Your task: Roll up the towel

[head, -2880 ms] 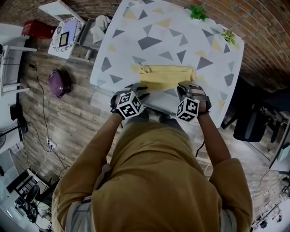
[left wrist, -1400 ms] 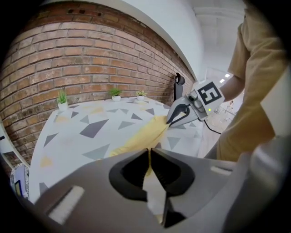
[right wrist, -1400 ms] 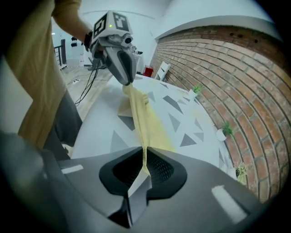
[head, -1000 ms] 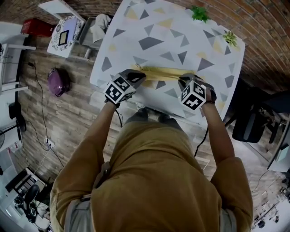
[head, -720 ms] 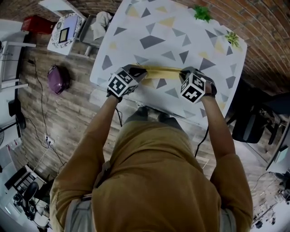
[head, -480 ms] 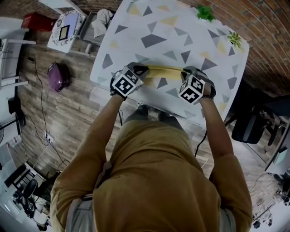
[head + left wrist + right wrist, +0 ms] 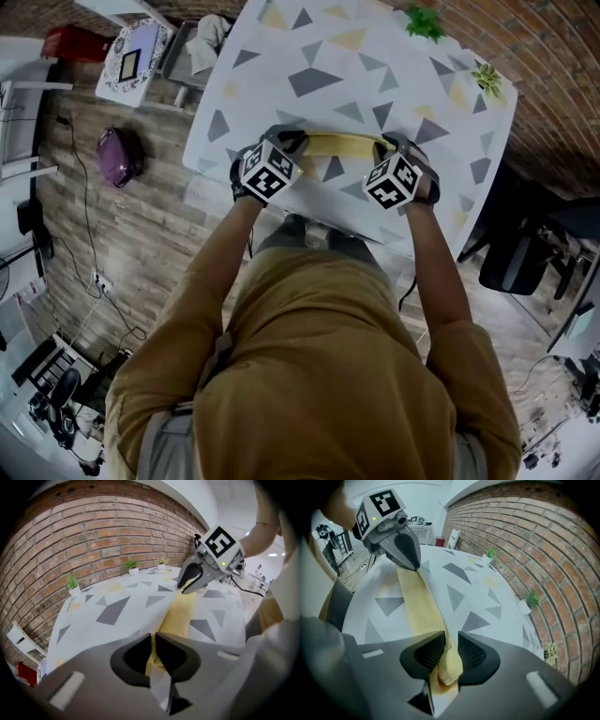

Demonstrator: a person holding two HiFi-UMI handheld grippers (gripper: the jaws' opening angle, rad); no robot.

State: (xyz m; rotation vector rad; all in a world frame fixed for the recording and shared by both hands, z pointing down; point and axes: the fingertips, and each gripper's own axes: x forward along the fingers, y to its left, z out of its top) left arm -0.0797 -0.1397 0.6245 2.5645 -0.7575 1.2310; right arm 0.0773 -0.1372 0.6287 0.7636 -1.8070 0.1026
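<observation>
Near the front edge of the counter (image 7: 309, 37), clamping the towel (image 7: 339, 144) shut in the left gripper (image 7: 153, 641) fingers, just easing the right gripper (image 7: 451, 651) fingers open around it, risking unrolling there.

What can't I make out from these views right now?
- Head view: both ends of the towel lie under the left gripper and right gripper, covered by their marker cubes.
- Left gripper view: the towel below the pinch is hidden by the gripper's own body.
- Right gripper view: jaws have just been opening with the towel between them; how firmly the pads press cannot be told.
- All views: turns in the roll, too thin to count.
</observation>
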